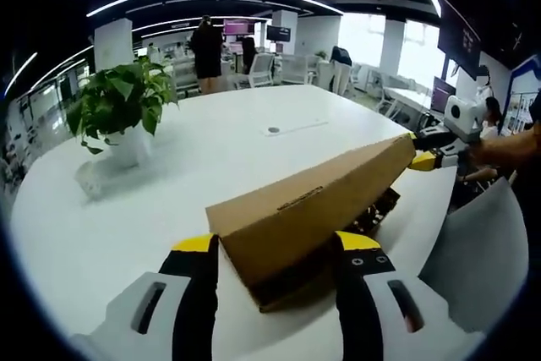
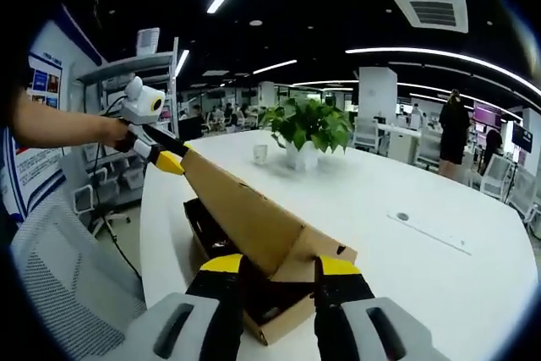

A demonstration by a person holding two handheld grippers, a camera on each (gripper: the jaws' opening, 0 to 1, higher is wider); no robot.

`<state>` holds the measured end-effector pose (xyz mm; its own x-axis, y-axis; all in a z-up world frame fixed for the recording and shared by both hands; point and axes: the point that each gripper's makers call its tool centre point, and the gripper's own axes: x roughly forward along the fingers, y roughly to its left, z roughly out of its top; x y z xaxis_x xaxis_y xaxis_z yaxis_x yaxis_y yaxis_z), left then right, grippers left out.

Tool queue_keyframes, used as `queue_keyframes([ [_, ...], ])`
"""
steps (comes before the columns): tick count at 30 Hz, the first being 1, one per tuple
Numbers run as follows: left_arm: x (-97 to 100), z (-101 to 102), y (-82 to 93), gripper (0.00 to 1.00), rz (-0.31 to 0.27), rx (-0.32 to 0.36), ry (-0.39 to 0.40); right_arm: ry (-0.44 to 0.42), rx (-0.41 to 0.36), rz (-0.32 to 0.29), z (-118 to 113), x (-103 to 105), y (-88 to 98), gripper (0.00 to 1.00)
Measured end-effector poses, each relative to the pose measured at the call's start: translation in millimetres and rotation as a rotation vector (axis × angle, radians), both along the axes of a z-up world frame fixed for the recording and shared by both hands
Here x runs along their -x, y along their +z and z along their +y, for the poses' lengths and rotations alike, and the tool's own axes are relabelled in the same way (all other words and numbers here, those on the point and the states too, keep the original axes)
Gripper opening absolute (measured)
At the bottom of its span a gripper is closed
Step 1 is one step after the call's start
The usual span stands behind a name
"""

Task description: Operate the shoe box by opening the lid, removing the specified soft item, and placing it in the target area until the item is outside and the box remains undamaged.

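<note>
A brown cardboard shoe box sits on the white table, its lid tilted up off the base. Something dark lies inside under the raised lid, also seen as a dark mass in the right gripper view. My left gripper straddles the near end of the lid and is shut on it; it appears at the far corner in the right gripper view. My right gripper clamps the opposite end of the lid and is seen at the lid's far tip.
A potted plant in a white pot stands on the table with a small cup beside it. A grey mesh chair is at the table edge. A flat strip lies mid-table. A forearm holds the left gripper.
</note>
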<state>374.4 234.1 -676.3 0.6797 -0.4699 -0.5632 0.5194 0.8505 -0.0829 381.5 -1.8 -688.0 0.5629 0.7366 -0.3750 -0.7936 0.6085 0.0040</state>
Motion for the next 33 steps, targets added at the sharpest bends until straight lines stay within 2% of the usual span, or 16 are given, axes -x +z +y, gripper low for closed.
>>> queue_keyframes([
  [2,-0.9,-0.9,1.4,0.57,-0.007,-0.018,-0.014,-0.004,-0.004,-0.004,-0.5,-2.3,3.0,0.25],
  [6,-4.3,-2.1,6.7,0.59,-0.01,-0.01,-0.015,-0.014,-0.011,-0.007,-0.9,-7.1,8.3,0.23],
  [14,-12.9,5.3,10.0,0.5,-0.027,-0.04,-0.007,-0.03,-0.011,-0.022,-2.6,-14.6,12.3,0.19],
  [27,-20.9,7.4,15.7,0.45,-0.062,-0.052,0.003,-0.069,-0.016,-0.048,-5.5,-28.8,20.2,0.13],
  [33,-27.4,10.4,17.3,0.41,-0.085,-0.087,0.013,-0.095,-0.022,-0.048,-6.8,-34.9,23.9,0.1],
])
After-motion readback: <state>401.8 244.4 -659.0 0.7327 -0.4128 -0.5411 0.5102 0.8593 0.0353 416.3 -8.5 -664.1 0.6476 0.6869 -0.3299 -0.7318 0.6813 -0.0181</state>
